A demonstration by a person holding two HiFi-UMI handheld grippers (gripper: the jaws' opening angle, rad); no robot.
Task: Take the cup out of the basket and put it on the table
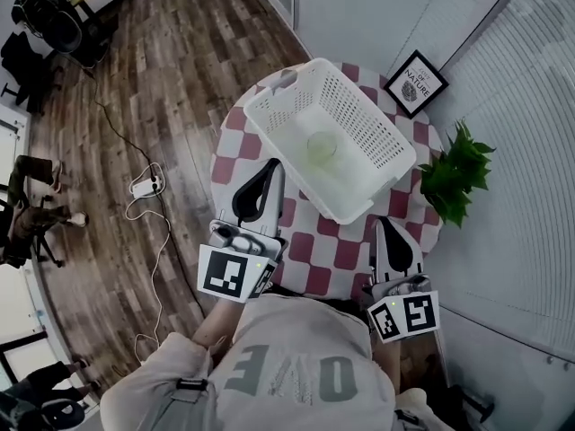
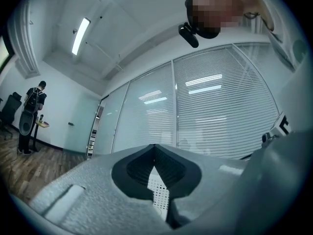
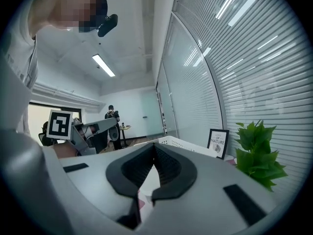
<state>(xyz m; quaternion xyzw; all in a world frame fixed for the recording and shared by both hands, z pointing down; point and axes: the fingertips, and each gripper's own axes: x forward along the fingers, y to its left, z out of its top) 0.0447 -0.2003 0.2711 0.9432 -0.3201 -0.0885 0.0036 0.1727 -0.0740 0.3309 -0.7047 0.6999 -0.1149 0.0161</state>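
Cup (image 1: pixel 322 146), pale green and see-through, sits on the floor of the white perforated plastic basket (image 1: pixel 382 128), apart from all four walls. The basket fills most of the round red-and-white checked table (image 1: pixel 314 251), leaving bare cloth along the near edge. The left gripper (image 1: pixel 272 167), pressed together and empty, is just beside the basket's near-left wall. The right gripper (image 1: pixel 384 227), likewise closed and empty, is over the bare cloth near the leafy green plant (image 1: pixel 456 173).
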